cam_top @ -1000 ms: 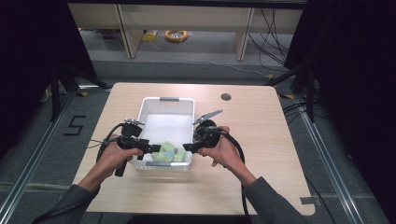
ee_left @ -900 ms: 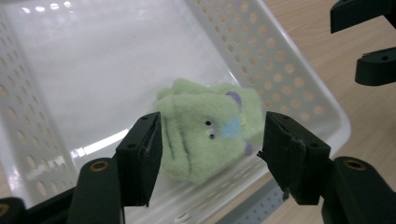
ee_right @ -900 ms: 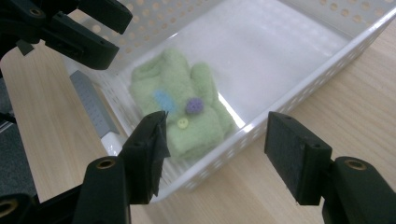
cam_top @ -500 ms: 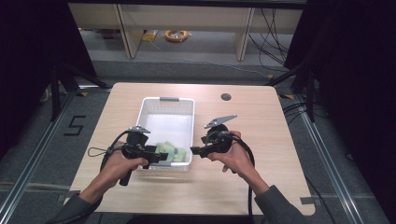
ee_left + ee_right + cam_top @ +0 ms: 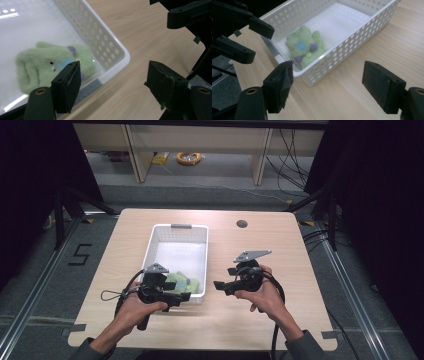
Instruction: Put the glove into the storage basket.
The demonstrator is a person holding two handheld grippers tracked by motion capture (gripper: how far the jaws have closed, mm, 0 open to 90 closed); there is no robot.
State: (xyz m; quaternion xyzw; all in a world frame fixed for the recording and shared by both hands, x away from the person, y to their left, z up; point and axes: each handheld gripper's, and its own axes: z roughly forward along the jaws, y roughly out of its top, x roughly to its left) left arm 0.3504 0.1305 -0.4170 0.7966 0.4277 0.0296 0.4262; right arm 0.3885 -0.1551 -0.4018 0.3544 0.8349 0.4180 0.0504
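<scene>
A: Left gripper — why parked at the basket's near corner?

B: I've got its jaws spread with nothing between them; they have just been opening. The toy lies flat on the basket floor, in the near end, against the perforated wall. My read: it's been let go there, so the gripper needn't hold anything.

A: Toy settled?

B: Looks so from the right gripper view: green plush, face up, touching the near wall, not on the rim.

A: Right gripper?

B: Over bare table just right of the basket, jaws likewise just widened and empty. I judge both hands clear of the basket.
</scene>
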